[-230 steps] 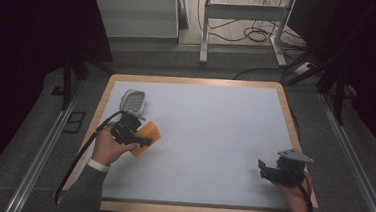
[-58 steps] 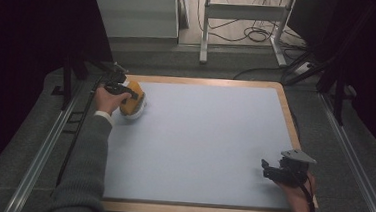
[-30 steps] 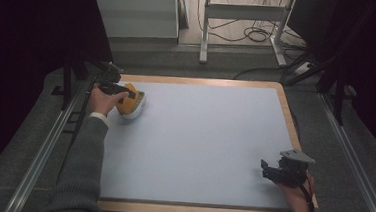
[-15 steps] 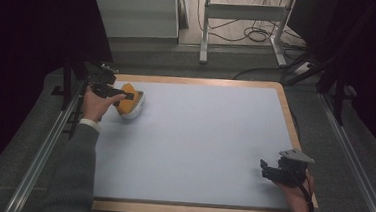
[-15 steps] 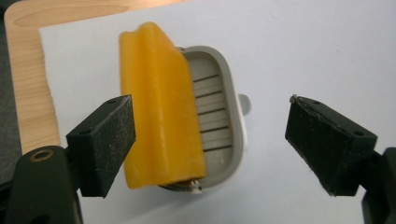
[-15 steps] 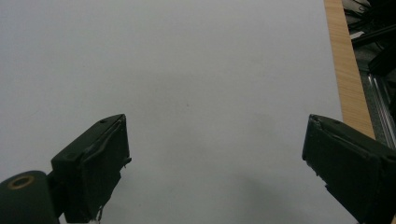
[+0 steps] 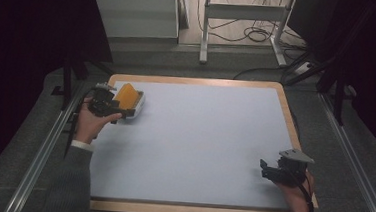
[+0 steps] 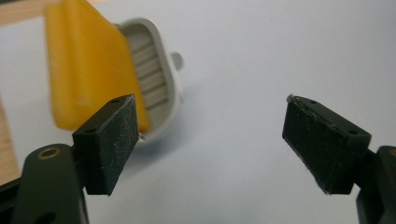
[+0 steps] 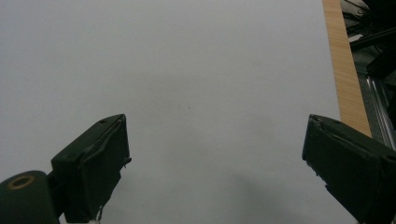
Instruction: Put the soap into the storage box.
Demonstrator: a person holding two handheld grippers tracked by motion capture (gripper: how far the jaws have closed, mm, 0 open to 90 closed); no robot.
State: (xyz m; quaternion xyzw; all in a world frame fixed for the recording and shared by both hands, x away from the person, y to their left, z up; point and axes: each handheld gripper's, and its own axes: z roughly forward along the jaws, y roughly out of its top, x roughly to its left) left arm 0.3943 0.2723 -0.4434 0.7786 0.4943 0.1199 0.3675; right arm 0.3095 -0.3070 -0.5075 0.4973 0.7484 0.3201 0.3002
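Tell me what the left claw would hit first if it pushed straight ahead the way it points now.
Probably nothing: the open left claw looks along bare table. The yellow sponge in its white dish lies off beside one pad, which might graze the dish; depth is unclear.

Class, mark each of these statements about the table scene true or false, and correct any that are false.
1. The yellow sponge rests in the white dish. True.
2. The left gripper clamps the sponge. False: its jaws stand open with nothing between them.
3. The dish sits near the table's far left corner. True.
4. The right gripper holds a cup. False: its jaws are open and empty above the table.
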